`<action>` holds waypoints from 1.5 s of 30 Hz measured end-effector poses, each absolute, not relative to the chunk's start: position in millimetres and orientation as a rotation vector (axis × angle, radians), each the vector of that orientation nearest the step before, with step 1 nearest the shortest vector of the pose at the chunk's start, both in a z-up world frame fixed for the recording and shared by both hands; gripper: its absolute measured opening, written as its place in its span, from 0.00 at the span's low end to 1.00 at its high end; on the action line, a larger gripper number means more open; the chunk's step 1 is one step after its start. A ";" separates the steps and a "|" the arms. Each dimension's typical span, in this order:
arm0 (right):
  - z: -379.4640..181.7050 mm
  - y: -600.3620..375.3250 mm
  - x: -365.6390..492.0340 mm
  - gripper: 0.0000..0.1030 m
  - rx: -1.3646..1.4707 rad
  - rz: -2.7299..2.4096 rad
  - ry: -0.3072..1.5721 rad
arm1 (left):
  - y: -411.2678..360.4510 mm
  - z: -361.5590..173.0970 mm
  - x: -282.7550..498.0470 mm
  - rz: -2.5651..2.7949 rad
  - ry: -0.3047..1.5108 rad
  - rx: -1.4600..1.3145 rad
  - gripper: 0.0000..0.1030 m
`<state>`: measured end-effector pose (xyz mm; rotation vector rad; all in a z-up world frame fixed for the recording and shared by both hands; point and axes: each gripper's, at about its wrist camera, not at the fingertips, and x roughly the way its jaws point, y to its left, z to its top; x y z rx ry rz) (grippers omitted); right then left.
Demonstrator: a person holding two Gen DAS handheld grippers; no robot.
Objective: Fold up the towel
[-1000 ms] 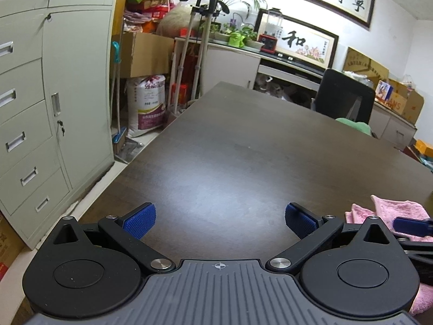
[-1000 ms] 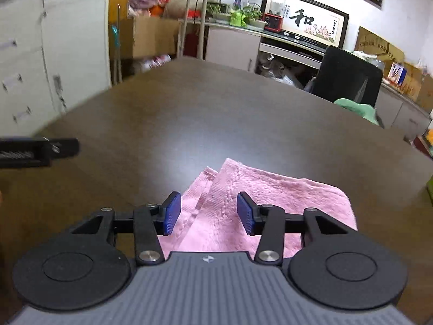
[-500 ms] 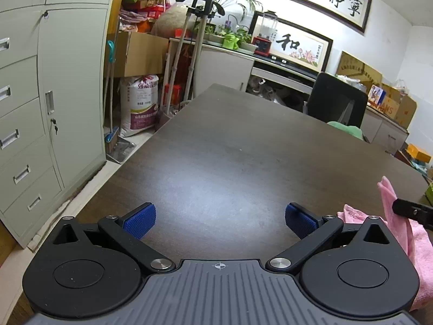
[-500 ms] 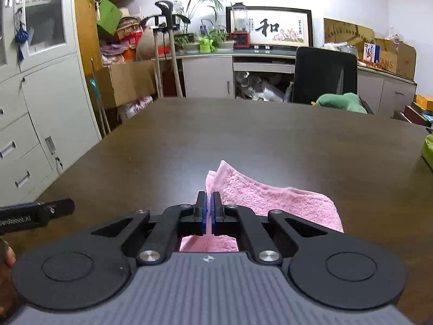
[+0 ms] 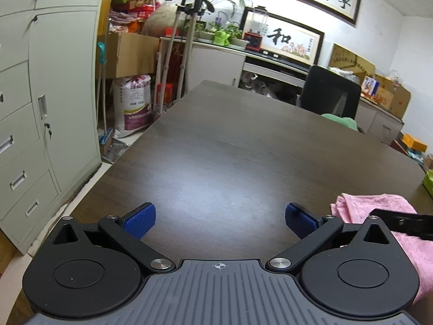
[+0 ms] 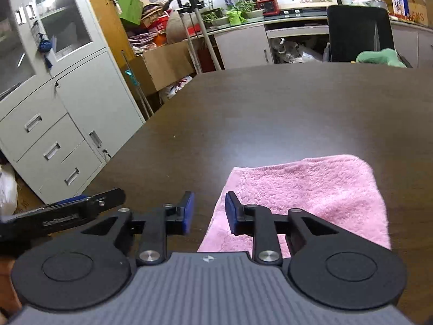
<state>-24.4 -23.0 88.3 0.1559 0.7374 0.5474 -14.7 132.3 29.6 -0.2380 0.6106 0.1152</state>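
The pink towel (image 6: 311, 189) lies folded and flat on the dark wooden table (image 6: 270, 113); in the left wrist view the towel (image 5: 379, 205) shows at the right. My right gripper (image 6: 209, 212) hovers over the towel's near left edge. Its jaws are opening, and nothing is pinched between the blue pads (image 6: 231, 212). My left gripper (image 5: 219, 222) stands wide open over bare table to the left of the towel, holding nothing. One finger of the left gripper (image 6: 81, 208) pokes into the right wrist view.
The table's left edge (image 5: 130, 151) drops to the floor beside grey drawer cabinets (image 5: 32, 135). A black chair (image 5: 330, 97) with a green cloth (image 6: 381, 57) stands at the far side. A green object (image 5: 429, 182) sits at the table's right edge.
The right gripper closed on the towel's corner, lifted it and carried it across. It has now let go, with the jaws parted and the towel lying flat. The left gripper stayed put and open.
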 end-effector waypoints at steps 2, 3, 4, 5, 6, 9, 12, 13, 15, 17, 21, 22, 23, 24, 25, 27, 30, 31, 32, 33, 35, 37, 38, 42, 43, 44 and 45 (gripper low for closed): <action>88.4 -34.3 -30.0 0.27 0.187 0.545 0.757 | 130.6 28.9 -14.5 0.108 0.614 -0.231 1.00; 88.2 -36.9 -29.5 0.27 0.200 0.548 0.768 | 129.5 28.6 -14.4 0.104 0.615 -0.226 1.00; 85.7 -44.7 -31.3 0.27 0.250 0.560 0.792 | 128.9 28.3 -14.6 0.103 0.614 -0.222 1.00; 83.3 -52.5 -33.0 0.27 0.301 0.572 0.815 | 128.3 28.0 -14.7 0.102 0.614 -0.219 1.00; 81.5 -60.7 -38.0 0.27 0.339 0.599 0.832 | 128.0 27.9 -14.6 0.102 0.615 -0.218 1.00; 77.8 -69.9 -53.6 0.27 0.359 0.632 0.859 | 126.3 27.3 -13.9 0.101 0.617 -0.210 1.00; 69.8 -63.8 -49.9 0.27 0.355 0.647 0.889 | 124.6 26.2 -14.6 0.102 0.616 -0.200 1.00; 64.5 -56.6 -46.8 0.27 0.358 0.678 0.895 | 123.9 25.8 -14.6 0.104 0.616 -0.196 1.00; 53.8 -42.3 -40.6 0.27 0.364 0.740 0.908 | 122.5 23.9 -13.6 0.105 0.620 -0.187 1.00; 50.0 -37.8 -38.3 0.26 0.364 0.761 0.914 | 121.6 22.2 -13.0 0.105 0.626 -0.181 1.00; 46.5 -37.9 -35.7 0.28 0.390 0.800 0.928 | 118.9 20.8 -13.7 0.082 0.628 -0.170 1.00; 55.3 -50.4 -39.7 0.28 0.444 0.843 0.897 | 118.0 21.5 -15.1 0.074 0.620 -0.165 1.00; 58.8 -54.9 -40.9 0.28 0.462 0.850 0.885 | 116.7 22.3 -16.5 0.064 0.611 -0.160 1.00; 64.4 -63.5 -43.7 0.28 0.480 0.844 0.862 | 113.7 23.4 -18.4 0.040 0.597 -0.153 1.00; 69.9 -72.1 -46.4 0.29 0.499 0.839 0.839 | 110.6 24.6 -20.4 0.017 0.584 -0.146 1.00; 83.9 -99.3 -54.9 0.46 0.518 0.794 0.769 | 104.2 27.0 -24.4 -0.033 0.555 -0.131 1.00; 102.3 -150.1 -64.4 0.48 0.496 0.620 0.676 | 80.6 32.9 -36.7 -0.179 0.488 -0.081 1.00; 102.7 -159.3 -64.0 0.48 0.501 0.586 0.678 | 72.0 33.9 -39.8 -0.213 0.474 -0.059 1.00; 102.1 -163.7 -63.5 0.48 0.508 0.574 0.679 | 61.8 34.7 -43.2 -0.250 0.459 -0.032 1.00; 101.0 -170.8 -61.1 0.48 0.529 0.587 0.693 | 45.5 34.3 -47.6 -0.299 0.447 0.009 1.00; 96.4 -178.9 -55.5 0.48 0.575 0.619 0.721 | 25.0 31.6 -49.9 -0.358 0.455 0.051 1.00; 88.0 -182.3 -47.2 0.48 0.655 0.677 0.761 | 8.6 26.7 -47.2 -0.376 0.490 0.083 1.00; 77.9 -181.9 -38.7 0.48 0.707 0.694 0.803 | 3.9 23.8 -44.4 -0.367 0.512 0.095 1.00; 49.6 -172.2 -21.2 0.40 0.714 0.655 0.914 | 7.8 7.1 -24.1 -0.251 0.643 0.117 1.00; 43.6 -169.1 -18.1 0.41 0.699 0.635 0.937 | 13.2 7.0 -22.4 -0.256 0.656 0.095 1.00; 46.6 -169.8 -19.3 0.41 0.689 0.637 0.932 | 18.1 7.0 -21.1 -0.260 0.666 0.076 1.00; 51.8 -171.2 -22.9 0.44 0.677 0.639 0.915 | 21.5 7.0 -21.1 -0.258 0.669 0.070 1.00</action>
